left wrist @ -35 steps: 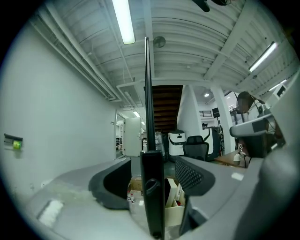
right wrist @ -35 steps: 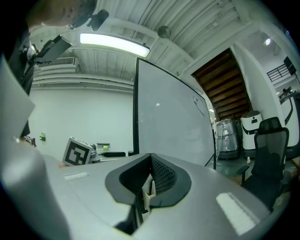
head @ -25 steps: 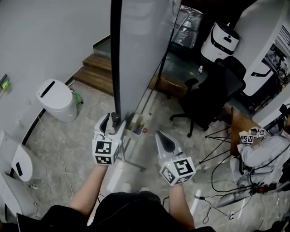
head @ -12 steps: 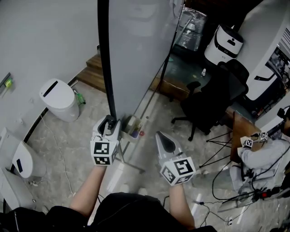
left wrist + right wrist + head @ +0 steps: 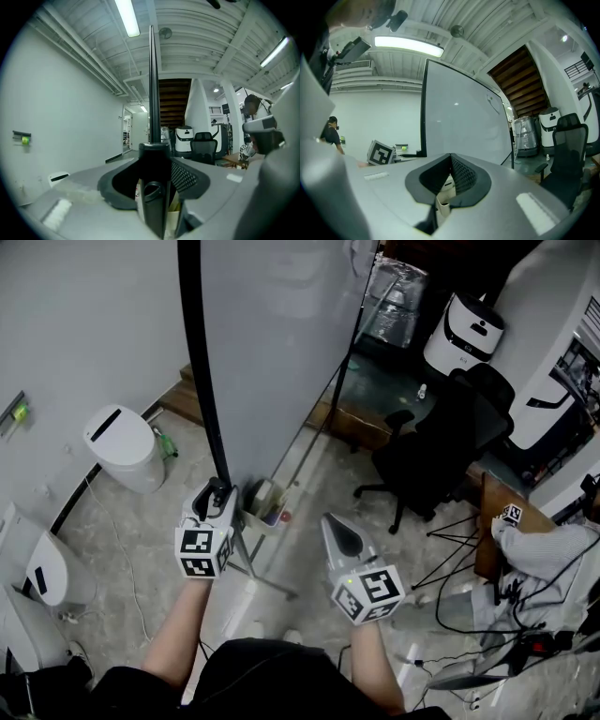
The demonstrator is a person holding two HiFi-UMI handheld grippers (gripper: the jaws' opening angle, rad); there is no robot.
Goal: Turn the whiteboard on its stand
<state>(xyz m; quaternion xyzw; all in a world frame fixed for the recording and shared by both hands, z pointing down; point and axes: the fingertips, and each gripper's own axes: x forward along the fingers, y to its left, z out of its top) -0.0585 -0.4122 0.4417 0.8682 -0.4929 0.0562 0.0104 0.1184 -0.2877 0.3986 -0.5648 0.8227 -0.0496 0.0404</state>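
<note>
The whiteboard point(image 5: 281, 343) stands upright on the floor ahead of you, its pale face running away to the right of its black frame edge point(image 5: 199, 381). I judge the step in hand to be taking hold for the turn. Your left claw point(image 5: 217, 495) is at the lower end of that edge. Its jaws are closing with the edge point(image 5: 152, 93) between them, and the pads look to be bearing on it.

Next you will need a firm hold, then a steady sideways swing so the board pivots on its stand rather than drags.

Your left forearm reaches forward with the claw pointing up along the edge. Your right forearm lies alongside. Your right claw point(image 5: 339, 538) has its jaws together on nothing and is apart from the board, near the pen tray point(image 5: 265, 507).
</note>
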